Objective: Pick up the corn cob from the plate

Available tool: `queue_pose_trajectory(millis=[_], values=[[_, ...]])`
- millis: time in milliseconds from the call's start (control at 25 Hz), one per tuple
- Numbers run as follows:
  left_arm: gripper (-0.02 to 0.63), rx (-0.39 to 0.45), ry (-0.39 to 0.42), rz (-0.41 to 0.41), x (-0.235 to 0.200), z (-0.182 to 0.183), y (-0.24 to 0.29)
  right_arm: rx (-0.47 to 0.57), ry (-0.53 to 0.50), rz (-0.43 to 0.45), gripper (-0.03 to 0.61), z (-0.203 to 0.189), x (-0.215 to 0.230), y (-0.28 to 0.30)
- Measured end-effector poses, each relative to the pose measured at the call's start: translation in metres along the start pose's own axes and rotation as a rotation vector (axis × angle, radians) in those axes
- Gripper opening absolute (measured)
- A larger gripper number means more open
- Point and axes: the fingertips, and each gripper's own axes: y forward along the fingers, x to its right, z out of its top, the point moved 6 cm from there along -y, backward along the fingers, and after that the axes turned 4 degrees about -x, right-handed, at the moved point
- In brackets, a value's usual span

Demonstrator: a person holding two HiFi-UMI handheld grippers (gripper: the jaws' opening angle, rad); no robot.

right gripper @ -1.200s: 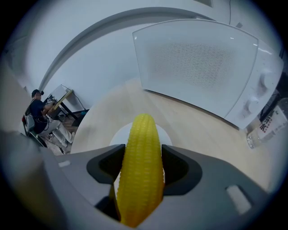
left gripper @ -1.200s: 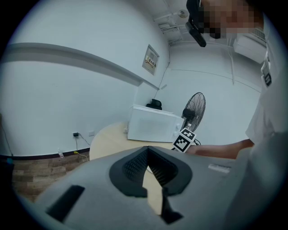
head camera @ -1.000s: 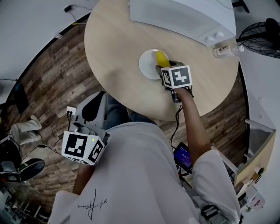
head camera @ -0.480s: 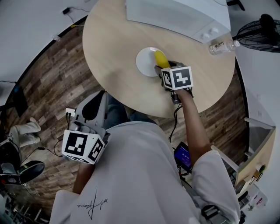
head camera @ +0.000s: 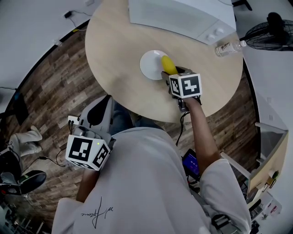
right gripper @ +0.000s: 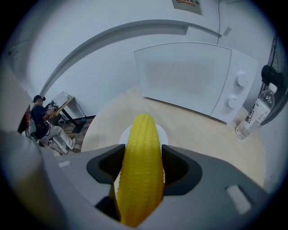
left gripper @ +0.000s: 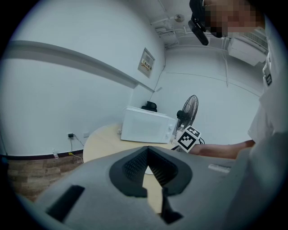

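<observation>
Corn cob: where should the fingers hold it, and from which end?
Take the corn cob across its thick middle, fingers on its two long sides, coming in along its length from the near end. It narrows toward the far tip, so the middle probably seats best. The right gripper is shut on it that way.

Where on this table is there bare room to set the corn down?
The widest bare patch is the tabletop left of the plate, out to the rim. A smaller one lies between the right gripper, shut on the corn cob, and the bottle. The microwave crowds the far side.
</observation>
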Motion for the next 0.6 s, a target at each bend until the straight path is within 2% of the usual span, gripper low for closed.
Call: queue_pose_trajectory(millis=[600], values=[[0.000, 0.019, -0.015, 0.000, 0.005, -0.003, -0.003, 0.077, -0.001, 0.034, 0.268, -0.004, -0.015, -0.033]])
